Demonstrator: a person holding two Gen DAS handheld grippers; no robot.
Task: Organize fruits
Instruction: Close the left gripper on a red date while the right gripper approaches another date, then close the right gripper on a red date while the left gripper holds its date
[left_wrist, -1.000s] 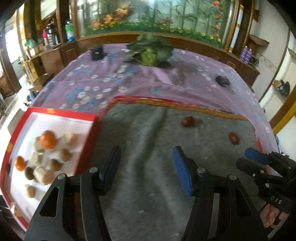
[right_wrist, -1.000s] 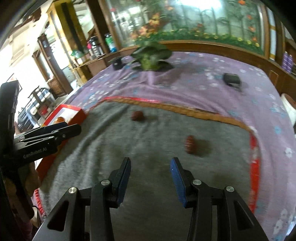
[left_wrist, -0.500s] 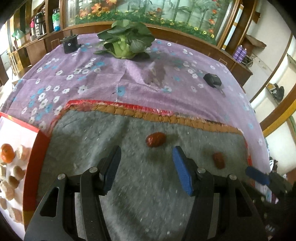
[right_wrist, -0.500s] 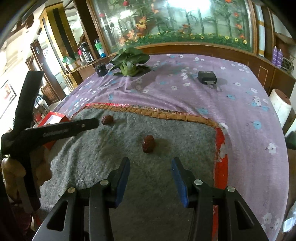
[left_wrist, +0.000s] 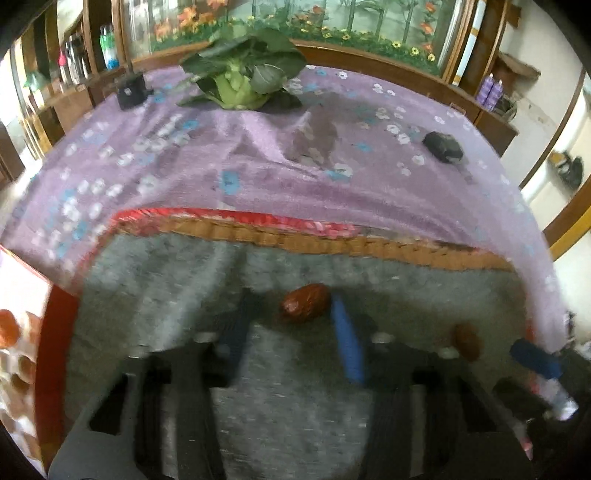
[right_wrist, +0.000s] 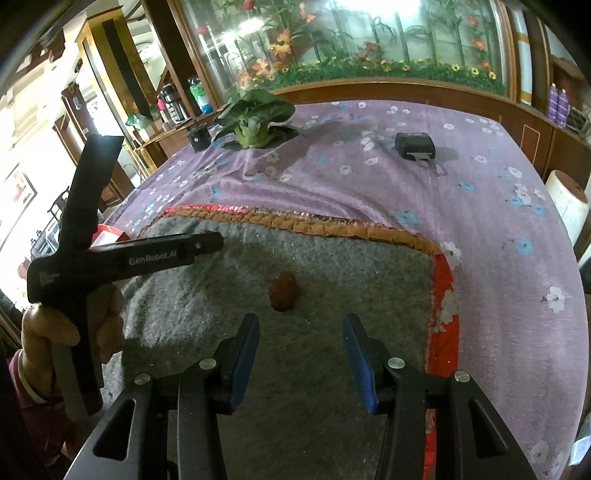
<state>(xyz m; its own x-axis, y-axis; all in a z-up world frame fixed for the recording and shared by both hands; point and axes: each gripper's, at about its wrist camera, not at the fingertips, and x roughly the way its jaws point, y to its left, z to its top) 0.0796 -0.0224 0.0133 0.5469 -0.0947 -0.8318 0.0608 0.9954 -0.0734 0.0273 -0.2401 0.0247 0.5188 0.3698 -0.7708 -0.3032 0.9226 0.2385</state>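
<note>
Both wrist cameras ride close above the grey mat (left_wrist: 295, 424), tilted down and facing the flowered glass cabinet (right_wrist: 369, 37) at frame top, sharing the leafy green vegetable (left_wrist: 240, 74) upper centre, with the left view blurred and the right view sharp.

A mat (right_wrist: 332, 295) lies on the near part of a cloth-covered table (right_wrist: 498, 229). Two dates rest on the mat: one date (left_wrist: 304, 303) sits between the fingertips of the left gripper (left_wrist: 295, 310), whose jaws have just been closing; the second date (right_wrist: 282, 291) lies just ahead of the right gripper (right_wrist: 301, 332), to the right of the first. A tray (left_wrist: 55, 332) of fruit adjoins the mat's left edge. At the far side stands a leafy vegetable (left_wrist: 242, 79), a small container (left_wrist: 130, 90) to its left and a box (right_wrist: 414, 146) to its right.
</note>
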